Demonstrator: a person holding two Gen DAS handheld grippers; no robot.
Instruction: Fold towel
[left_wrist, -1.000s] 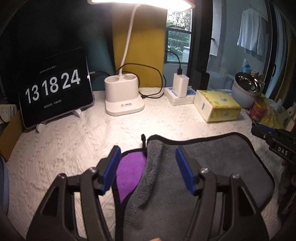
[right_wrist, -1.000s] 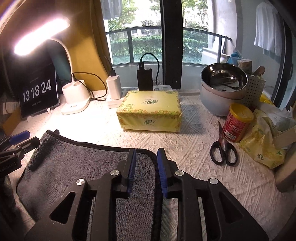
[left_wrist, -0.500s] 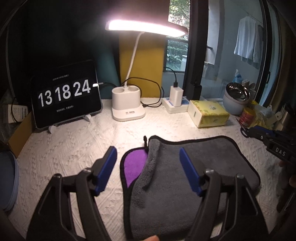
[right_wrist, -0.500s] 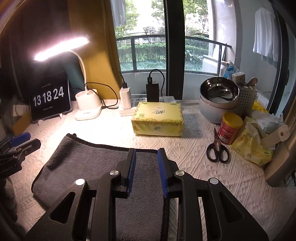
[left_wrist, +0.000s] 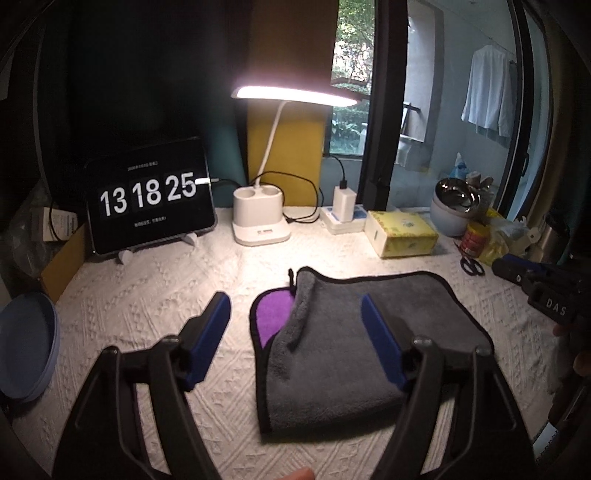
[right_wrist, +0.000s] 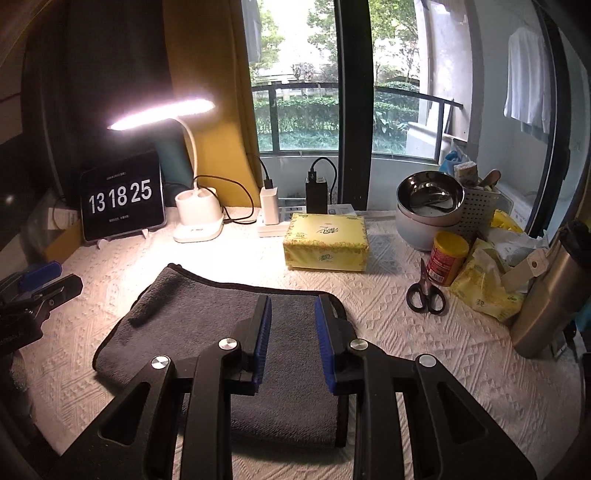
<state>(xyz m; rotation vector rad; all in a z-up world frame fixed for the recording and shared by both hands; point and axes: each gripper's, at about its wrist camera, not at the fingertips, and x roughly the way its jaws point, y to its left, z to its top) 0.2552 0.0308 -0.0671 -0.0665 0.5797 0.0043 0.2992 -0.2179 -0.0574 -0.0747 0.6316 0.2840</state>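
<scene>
So the grey towel (left_wrist: 354, 343) is lying folded on the table (left_wrist: 147, 295), with a purple bit peeking out at its 9 o'clock edge. Left gripper (left_wrist: 295, 332) has its jaws spread wide, holding nothing. Right gripper (right_wrist: 293, 332) has a narrow gap, also gripping nothing, above the towel's 3 o'clock end.

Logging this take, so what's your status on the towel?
Left gripper open, right gripper open, both empty above the towel. Towel folded, flat on the table, purple corner showing. Nothing in the way.
</scene>
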